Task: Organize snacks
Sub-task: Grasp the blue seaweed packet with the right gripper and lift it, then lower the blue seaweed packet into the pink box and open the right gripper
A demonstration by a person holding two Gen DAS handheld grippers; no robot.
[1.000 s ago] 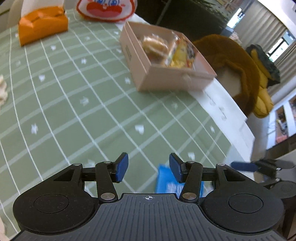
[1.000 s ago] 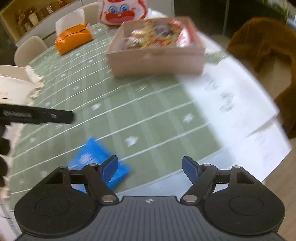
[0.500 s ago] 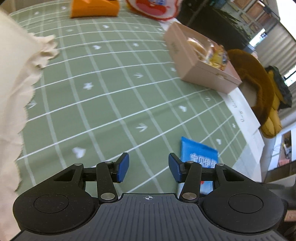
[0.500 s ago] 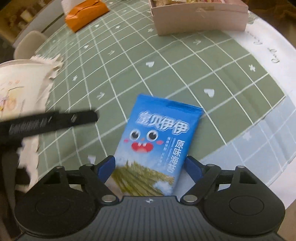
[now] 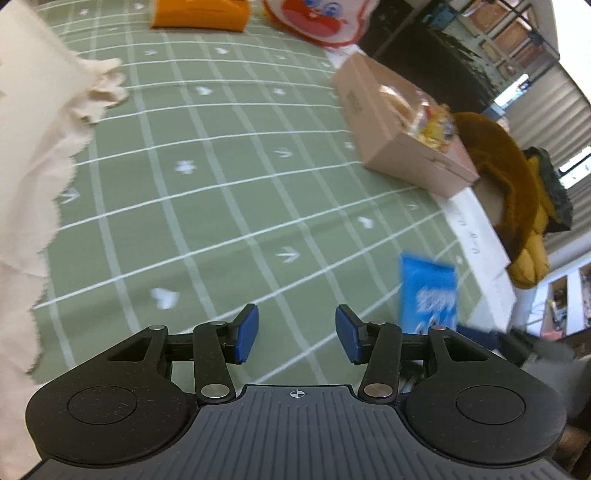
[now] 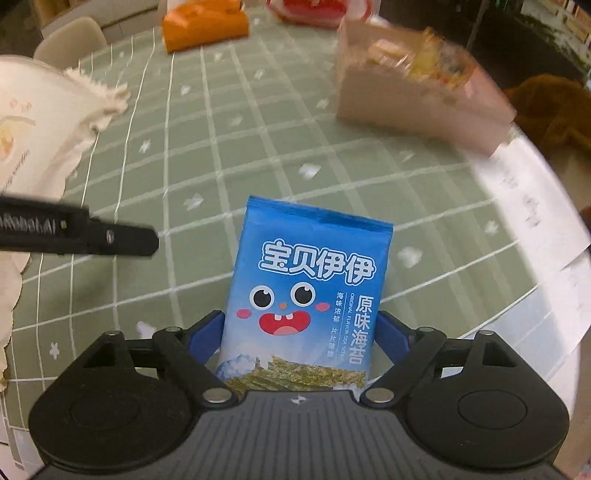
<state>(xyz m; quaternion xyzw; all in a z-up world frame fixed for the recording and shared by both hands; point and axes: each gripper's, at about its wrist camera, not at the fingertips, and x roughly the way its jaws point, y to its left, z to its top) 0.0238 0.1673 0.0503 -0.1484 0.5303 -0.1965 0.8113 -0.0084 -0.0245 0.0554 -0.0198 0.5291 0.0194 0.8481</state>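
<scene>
A blue seaweed snack packet point(image 6: 306, 295) with a cartoon face stands between the two blue pads of my right gripper point(image 6: 299, 338), which is shut on its lower sides and holds it above the green checked tablecloth point(image 6: 221, 155). The packet also shows in the left wrist view point(image 5: 428, 295), blurred, at the right. My left gripper point(image 5: 295, 334) is open and empty over the cloth, left of the packet. A pink cardboard box point(image 5: 399, 144) holding several wrapped snacks stands at the far right of the table; it also shows in the right wrist view point(image 6: 413, 96).
An orange tissue box point(image 5: 199, 13) and a red-and-white cartoon bag point(image 5: 317, 18) stand at the far edge. A cream frayed cloth bag point(image 5: 33, 155) lies at the left. A brown plush-covered chair point(image 5: 517, 184) stands beyond the table's white right edge.
My right gripper has closed in on the blue packet and raised it upright. The left gripper has swung left, so the packet now sits at its right.
</scene>
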